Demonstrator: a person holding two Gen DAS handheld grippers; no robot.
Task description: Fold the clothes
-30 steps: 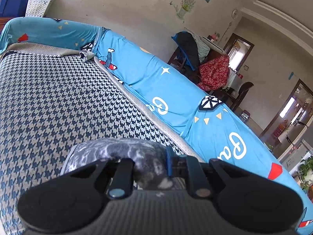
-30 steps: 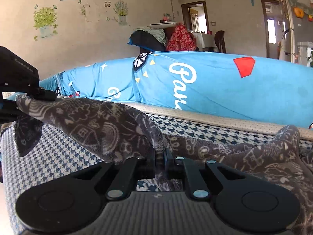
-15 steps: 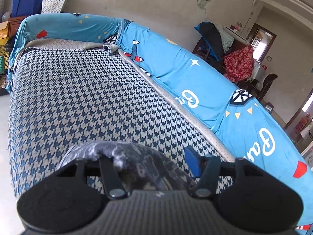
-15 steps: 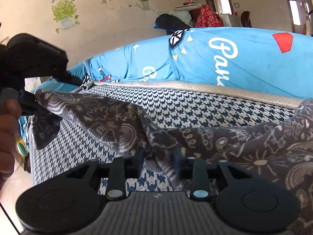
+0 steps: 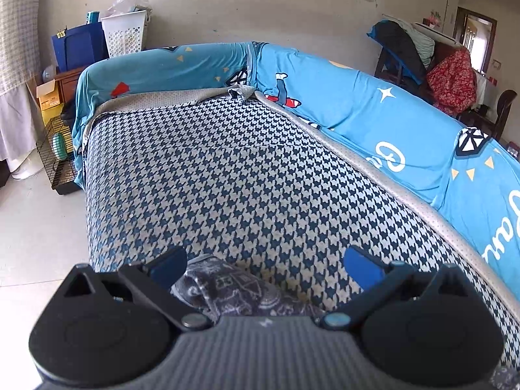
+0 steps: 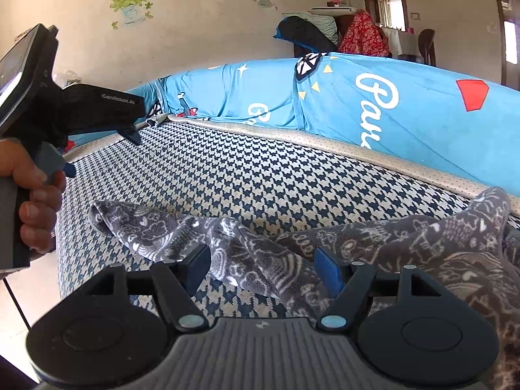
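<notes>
Grey patterned garment lies rumpled on the near part of the checked sofa seat. Left gripper and right gripper are both opening, cloth between the jaws but unclamped. Judged: garment laid down only; smoothing and folding remain.

I saw a dark grey garment with white doodle print on the navy-and-cream houndstooth sofa seat, bright blue backrest cover lettered white, my fingers padded blue.
</notes>
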